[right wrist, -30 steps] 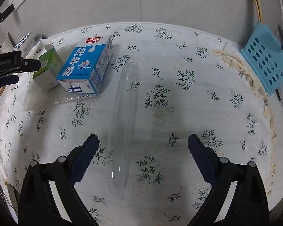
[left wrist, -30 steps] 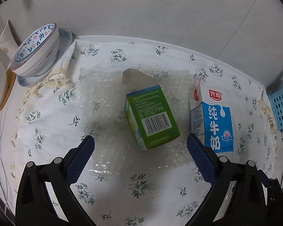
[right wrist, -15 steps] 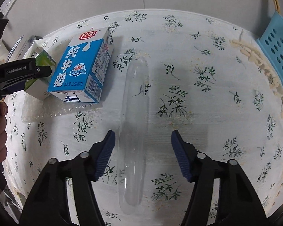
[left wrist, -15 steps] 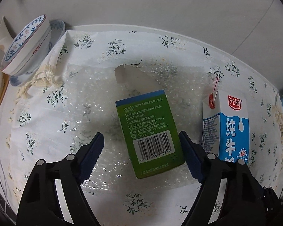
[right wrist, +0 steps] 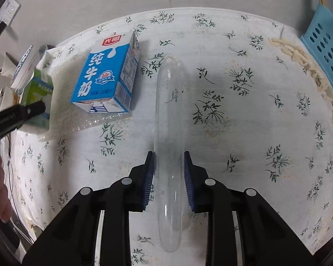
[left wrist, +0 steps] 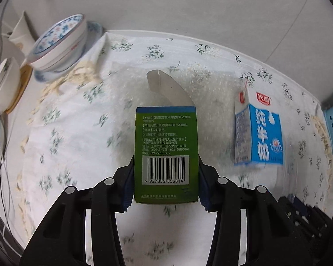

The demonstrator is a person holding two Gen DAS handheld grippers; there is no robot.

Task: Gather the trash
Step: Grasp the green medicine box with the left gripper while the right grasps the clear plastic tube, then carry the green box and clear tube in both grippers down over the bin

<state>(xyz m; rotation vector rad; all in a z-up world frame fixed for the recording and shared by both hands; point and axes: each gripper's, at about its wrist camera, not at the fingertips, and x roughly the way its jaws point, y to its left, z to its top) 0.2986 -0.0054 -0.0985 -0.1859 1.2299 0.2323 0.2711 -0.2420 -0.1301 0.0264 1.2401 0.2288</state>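
The collecting looks to be at its very start: nothing is yet in any bin, and no bin or bag shows in either view, so where the trash is meant to go cannot be told. The left hand-held gripper [left wrist: 165, 185] has just been closing, and its blue pads now press against the two sides of the green box [left wrist: 165, 155], which lies on a sheet of bubble wrap [left wrist: 113, 128] with its open flap pointing away; whether the box is lifted clear of the sheet I cannot tell. The right hand-held gripper [right wrist: 169, 180] has likewise just been closing around the clear plastic tube [right wrist: 169, 133], which lies lengthwise on the flowered surface [right wrist: 255, 133]; its pads sit tight against the tube's sides and seem to grip it, though the tube appears to rest on the cloth. So two pieces are in hand, judged as grasped but not carried off. Left to gather are the blue milk carton [right wrist: 106, 77], lying on its side on the edge of the bubble wrap between the box and the tube, and probably the bubble wrap itself. The stacked bowls [left wrist: 60, 44] at the far left corner and the blue basket [right wrist: 326, 55] at the right edge look like household things, not trash, though that is only a guess.
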